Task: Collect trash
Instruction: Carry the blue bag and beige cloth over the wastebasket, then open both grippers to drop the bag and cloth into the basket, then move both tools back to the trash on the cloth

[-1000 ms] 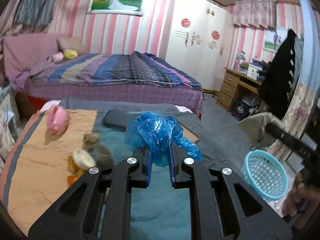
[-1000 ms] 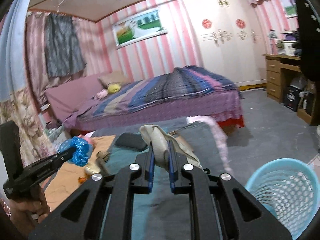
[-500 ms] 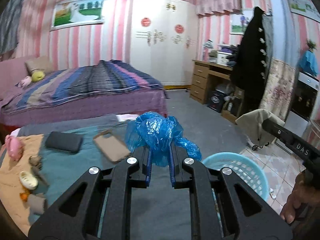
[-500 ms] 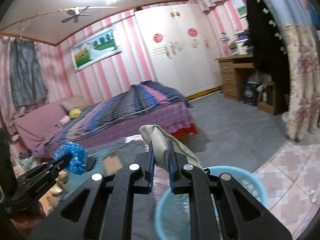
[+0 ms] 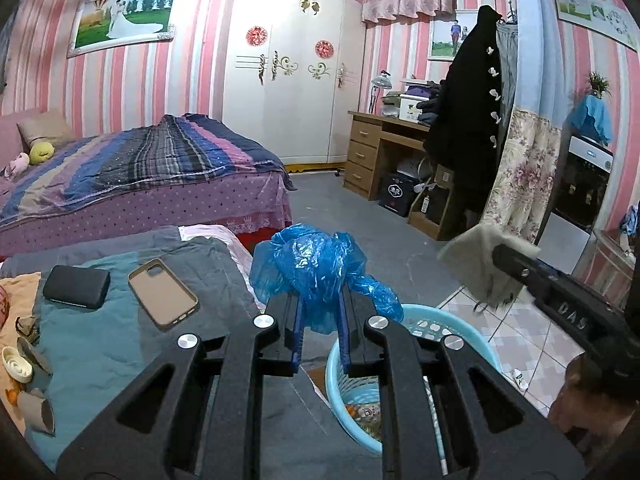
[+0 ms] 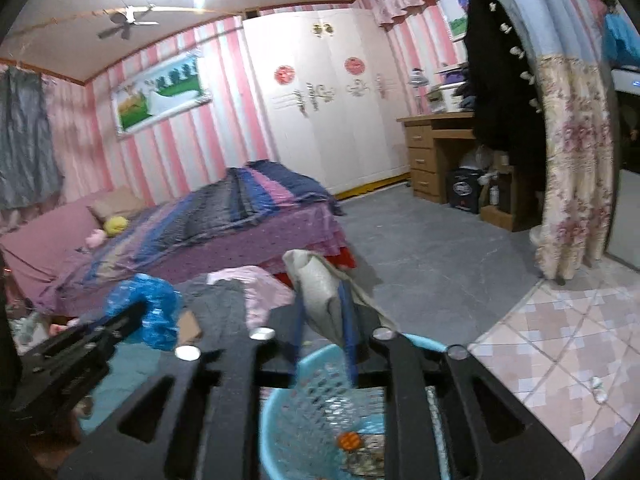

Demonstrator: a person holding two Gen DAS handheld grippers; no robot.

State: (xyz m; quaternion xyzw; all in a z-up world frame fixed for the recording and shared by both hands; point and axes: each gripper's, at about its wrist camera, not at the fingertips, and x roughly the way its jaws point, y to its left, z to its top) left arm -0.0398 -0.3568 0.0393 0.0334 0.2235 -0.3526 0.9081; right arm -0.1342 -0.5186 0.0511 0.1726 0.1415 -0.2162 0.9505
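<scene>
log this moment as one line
left tool: shut on blue bag | right tool: just opening, beige wrapper between fingers | both over basket

blue bag (image 5: 320, 276): we see crumpled thin plastic, pinched low, bulging above the basket's near-left rim | grey rag (image 6: 320, 300): limp pale cloth, upright fold, loose between parted blue pads, over the basket | basket (image 6: 288, 408): light-blue perforated plastic, upright on the floor, we spot wrappers and something orange inside
</scene>
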